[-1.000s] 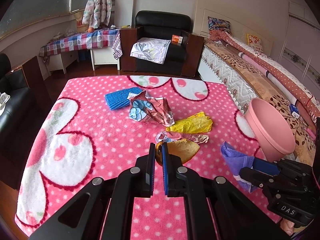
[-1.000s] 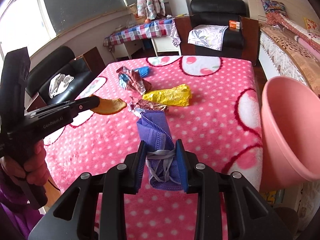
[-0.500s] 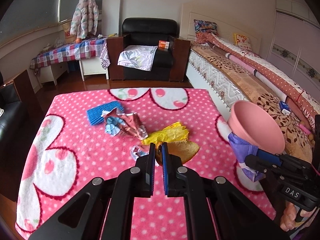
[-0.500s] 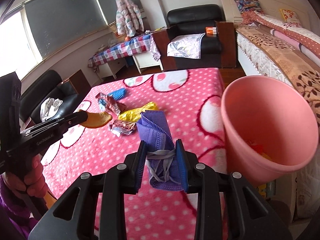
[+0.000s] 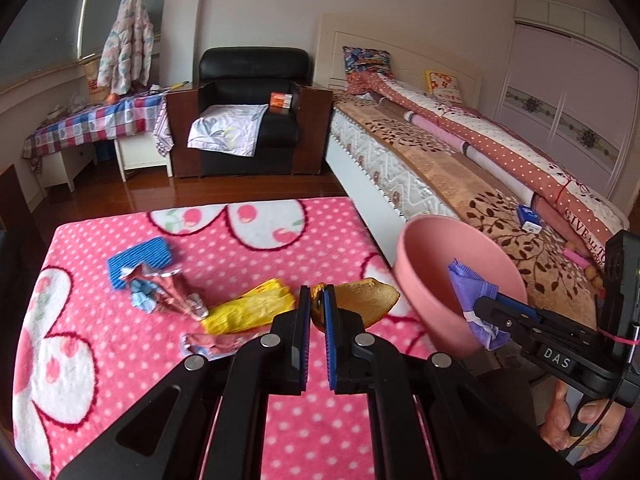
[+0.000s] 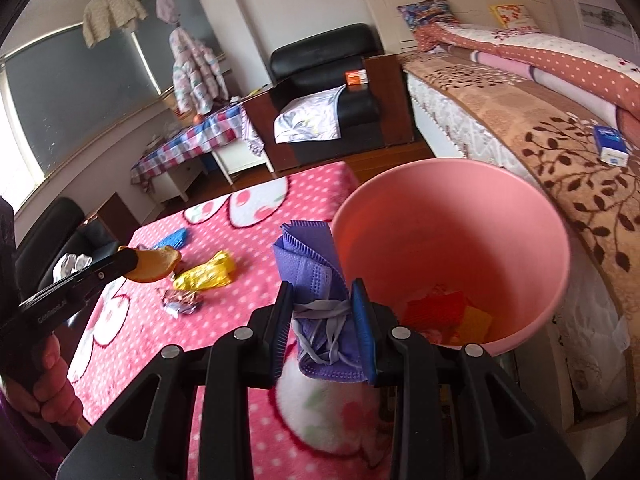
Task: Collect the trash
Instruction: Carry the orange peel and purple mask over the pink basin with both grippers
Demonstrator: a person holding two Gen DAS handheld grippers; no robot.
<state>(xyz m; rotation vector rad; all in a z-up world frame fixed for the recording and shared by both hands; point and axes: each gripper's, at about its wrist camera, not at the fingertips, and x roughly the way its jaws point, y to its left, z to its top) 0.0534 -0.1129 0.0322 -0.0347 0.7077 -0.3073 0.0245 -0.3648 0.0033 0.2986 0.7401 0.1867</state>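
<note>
Inside pink bin [image 6: 452, 248], right view only, wrappers showing | left tool [image 5: 316, 320] clamping peel [image 5: 366, 300] | right tool [image 6: 325, 334] clamping mask [image 6: 316, 276] | surface [image 5: 260, 240]: four scraps lying

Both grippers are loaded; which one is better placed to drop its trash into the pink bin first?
Right. The right gripper, shut on the purple face mask, sits beside the pink bin rim. The left gripper holds the orange peel farther back over the blanket.

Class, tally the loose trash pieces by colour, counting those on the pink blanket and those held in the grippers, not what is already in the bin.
Purple: 1, face mask
Orange: 1, peel
Yellow: 1, wrapper
Blue: 1, ribbed piece
Crumpled foil: 2, larger, smaller
Total: 6
</note>
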